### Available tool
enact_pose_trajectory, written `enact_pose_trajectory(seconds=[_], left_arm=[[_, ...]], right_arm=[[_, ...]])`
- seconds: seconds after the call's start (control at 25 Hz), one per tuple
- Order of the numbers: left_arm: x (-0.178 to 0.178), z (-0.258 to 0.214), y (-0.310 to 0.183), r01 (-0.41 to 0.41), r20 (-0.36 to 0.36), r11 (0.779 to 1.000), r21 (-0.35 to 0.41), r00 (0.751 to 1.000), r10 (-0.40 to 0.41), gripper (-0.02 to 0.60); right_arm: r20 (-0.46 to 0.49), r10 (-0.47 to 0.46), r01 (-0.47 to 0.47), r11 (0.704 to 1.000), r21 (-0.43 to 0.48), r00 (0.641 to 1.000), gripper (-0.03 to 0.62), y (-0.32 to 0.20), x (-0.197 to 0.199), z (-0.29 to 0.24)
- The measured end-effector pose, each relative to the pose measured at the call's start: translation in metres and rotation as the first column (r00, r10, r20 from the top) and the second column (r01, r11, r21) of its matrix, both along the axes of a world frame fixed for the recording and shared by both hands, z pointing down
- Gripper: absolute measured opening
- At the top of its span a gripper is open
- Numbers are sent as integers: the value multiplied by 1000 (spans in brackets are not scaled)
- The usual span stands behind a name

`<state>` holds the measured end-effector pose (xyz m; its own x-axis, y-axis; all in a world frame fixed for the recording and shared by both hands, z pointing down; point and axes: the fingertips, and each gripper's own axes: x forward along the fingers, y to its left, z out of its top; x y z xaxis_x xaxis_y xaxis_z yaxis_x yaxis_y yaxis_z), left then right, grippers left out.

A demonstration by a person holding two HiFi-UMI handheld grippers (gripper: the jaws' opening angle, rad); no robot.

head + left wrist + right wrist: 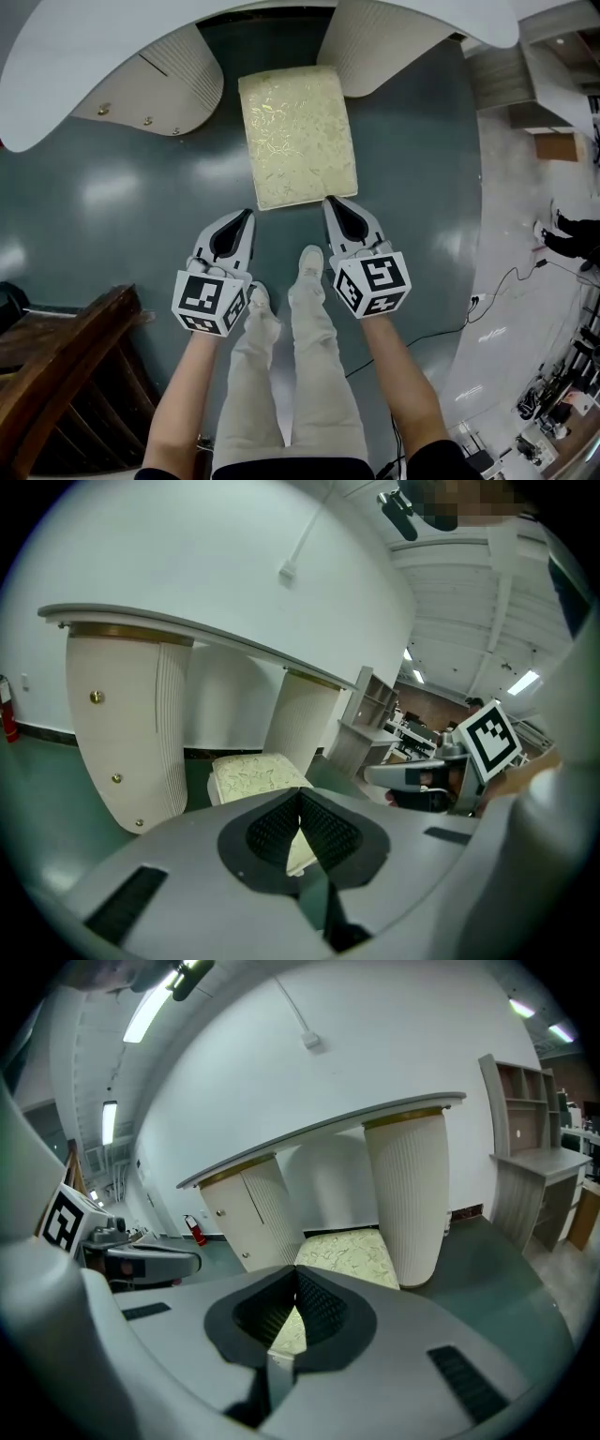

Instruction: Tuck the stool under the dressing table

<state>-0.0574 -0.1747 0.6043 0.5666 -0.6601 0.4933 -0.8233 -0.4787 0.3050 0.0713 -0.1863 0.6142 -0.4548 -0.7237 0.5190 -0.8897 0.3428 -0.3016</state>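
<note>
The square stool with the cream flowery cushion stands on the dark green floor. Its far end sits between the two round, ribbed legs of the white dressing table, and its near end sticks out in front of them. The left gripper and the right gripper point at the stool's two corners farthest from the table. Both have their fingers pinched together with nothing between them.

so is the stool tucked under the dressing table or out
Partly in: the stool has its far end between the dressing table pedestals, near end out on the floor.
</note>
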Motion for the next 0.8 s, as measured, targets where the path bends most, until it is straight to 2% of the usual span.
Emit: enact_pose_trajectory(seconds=[0.24, 0.8], left_arm=[[4, 26, -12, 29, -13, 999, -24, 1000, -29, 15], [25, 99, -17, 0, -2, 998, -69, 1000, -1, 15]], right_arm=[[-4, -10, 10, 999, -38, 1000, 15, -2, 0, 33], [-24, -15, 12, 995, -103, 1000, 15, -4, 6, 100]])
